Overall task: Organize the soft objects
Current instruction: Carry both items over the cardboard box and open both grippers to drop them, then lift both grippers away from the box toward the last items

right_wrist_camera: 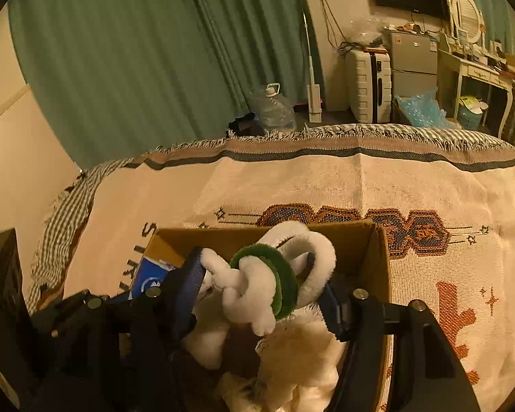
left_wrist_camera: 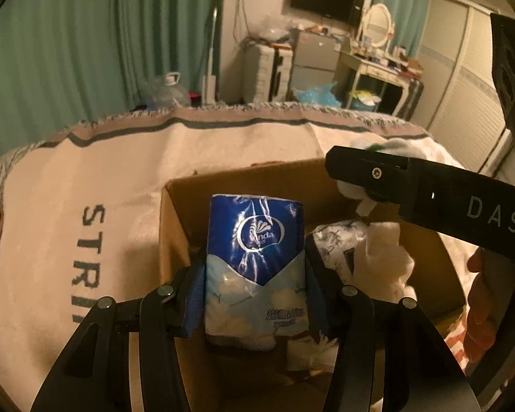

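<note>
My left gripper (left_wrist_camera: 255, 276) is shut on a blue tissue pack (left_wrist_camera: 255, 257) and holds it upright over the open cardboard box (left_wrist_camera: 175, 213). My right gripper (right_wrist_camera: 257, 271) is shut on a white plush toy (right_wrist_camera: 254, 285) with a green ring, held over the same box (right_wrist_camera: 377, 250). In the left wrist view the right gripper's black finger (left_wrist_camera: 395, 175) crosses above the box with the plush (left_wrist_camera: 381, 250) hanging under it. A floral-print packet (left_wrist_camera: 336, 240) lies in the box. The tissue pack (right_wrist_camera: 147, 274) shows at the box's left in the right wrist view.
The box stands on a bed covered by a cream woven blanket (left_wrist_camera: 86, 189) with a fringed edge (right_wrist_camera: 326, 134). Beyond the bed are green curtains, a water jug (right_wrist_camera: 274, 106), a white suitcase (right_wrist_camera: 369, 82), a small fridge and a dressing table (right_wrist_camera: 477, 72).
</note>
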The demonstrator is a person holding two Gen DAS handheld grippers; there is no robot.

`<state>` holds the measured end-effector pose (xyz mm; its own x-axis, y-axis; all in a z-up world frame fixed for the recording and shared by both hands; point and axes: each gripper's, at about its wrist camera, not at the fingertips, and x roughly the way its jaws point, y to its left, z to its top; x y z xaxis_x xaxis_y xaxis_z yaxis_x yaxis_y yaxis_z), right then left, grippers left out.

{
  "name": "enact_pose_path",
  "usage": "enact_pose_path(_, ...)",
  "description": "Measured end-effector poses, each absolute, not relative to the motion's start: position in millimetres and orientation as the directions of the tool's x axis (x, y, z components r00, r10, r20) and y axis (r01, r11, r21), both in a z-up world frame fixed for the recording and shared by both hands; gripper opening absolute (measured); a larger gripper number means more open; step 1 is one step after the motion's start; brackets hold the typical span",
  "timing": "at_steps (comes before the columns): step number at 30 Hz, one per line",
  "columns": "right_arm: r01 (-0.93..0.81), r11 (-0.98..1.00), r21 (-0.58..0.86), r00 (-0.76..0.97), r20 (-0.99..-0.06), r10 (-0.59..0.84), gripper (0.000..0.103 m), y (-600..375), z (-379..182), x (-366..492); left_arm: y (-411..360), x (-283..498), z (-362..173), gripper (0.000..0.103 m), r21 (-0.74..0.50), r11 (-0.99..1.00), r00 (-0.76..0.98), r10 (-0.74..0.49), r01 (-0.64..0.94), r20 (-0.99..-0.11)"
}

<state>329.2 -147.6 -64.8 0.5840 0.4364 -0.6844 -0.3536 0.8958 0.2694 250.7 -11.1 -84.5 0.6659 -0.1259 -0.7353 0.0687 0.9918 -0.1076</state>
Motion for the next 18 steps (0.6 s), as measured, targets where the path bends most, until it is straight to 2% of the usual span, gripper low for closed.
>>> enact_pose_path(2, -0.339, 0.902, 0.267, 0.594, -0.682, 0.425, 0.074, -149.4, -61.0, 329.4, -10.5, 250.6, -80.4, 0.053, -0.116, 0.991, 0.663, -0.128, 0.063, -0.738)
enact_pose_path(5, -0.339, 0.904, 0.26, 0.61, -0.671, 0.422, 0.083, -151.7, -47.7, 324.0, -13.0, 242.9, -65.5, 0.078, -0.09, 0.995, 0.682, -0.097, 0.045, -0.725)
enact_pose_path(12, -0.313, 0.931, 0.19, 0.709, -0.605, 0.362, 0.085, -171.5, 25.5, 282.5, -18.9, 203.0, 6.9, 0.08, -0.047, 0.998, 0.762, -0.063, 0.043, -0.645)
enact_pose_path(16, -0.292, 0.944, 0.155, 0.76, -0.561, 0.328, 0.09, -186.1, 79.3, 248.2, -18.6, 163.3, 59.9, 0.08, -0.024, 0.999, 0.815, -0.044, 0.037, -0.578)
enact_pose_path(18, -0.286, 0.947, 0.145, 0.784, -0.533, 0.319, 0.091, -194.6, 107.2, 226.1, -17.8, 146.1, 80.5, 0.093, -0.018, 0.999, 0.836, -0.033, 0.027, -0.548)
